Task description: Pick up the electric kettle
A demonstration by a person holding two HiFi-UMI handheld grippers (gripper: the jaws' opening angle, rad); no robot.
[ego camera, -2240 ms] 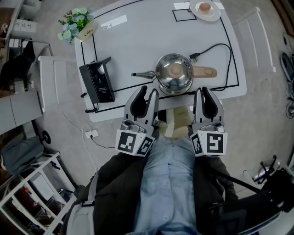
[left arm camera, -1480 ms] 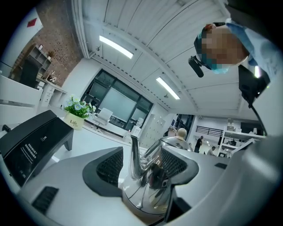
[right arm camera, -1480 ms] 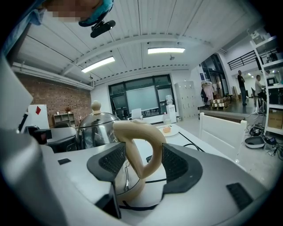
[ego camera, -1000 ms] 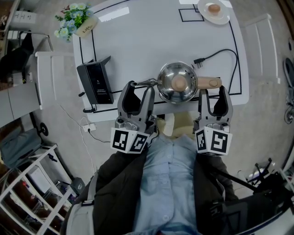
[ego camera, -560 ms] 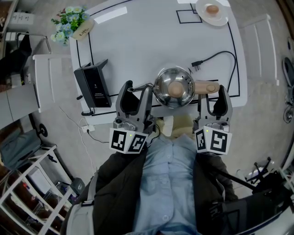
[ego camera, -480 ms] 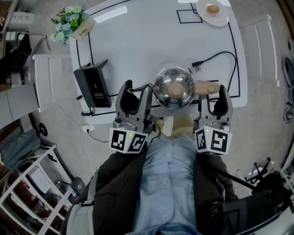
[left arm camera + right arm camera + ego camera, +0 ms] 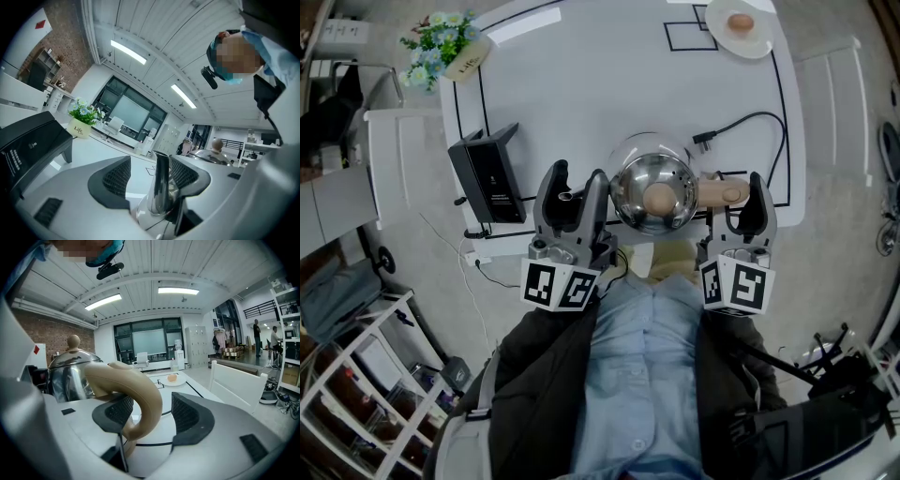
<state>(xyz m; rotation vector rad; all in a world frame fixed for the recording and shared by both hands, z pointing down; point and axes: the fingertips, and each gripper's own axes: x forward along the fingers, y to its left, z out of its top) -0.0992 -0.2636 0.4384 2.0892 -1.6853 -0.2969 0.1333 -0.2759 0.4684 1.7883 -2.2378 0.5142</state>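
Observation:
The steel electric kettle [image 7: 654, 192] stands near the table's front edge, with a round knob on its lid and a tan handle [image 7: 723, 192] to its right. My left gripper [image 7: 577, 180] is open, and the kettle's thin spout [image 7: 161, 187] stands between its jaws, close to the right pad. My right gripper [image 7: 734, 202] is open as well. In the right gripper view the tan handle [image 7: 136, 399] curves down between the jaws of the right gripper [image 7: 152, 404], against the left pad with a gap to the right pad.
A black box-shaped device [image 7: 485, 173] stands left of the left gripper. A black power cord [image 7: 759, 127] loops behind the kettle. A flower pot [image 7: 441, 42] sits far left and a plate with a bun [image 7: 741, 19] far right on the white table [image 7: 600, 84]. White chairs flank it.
Both grippers have moved forward to the kettle. The spout now lies between the left jaws and the handle between the right jaws. The kettle stays on the table.

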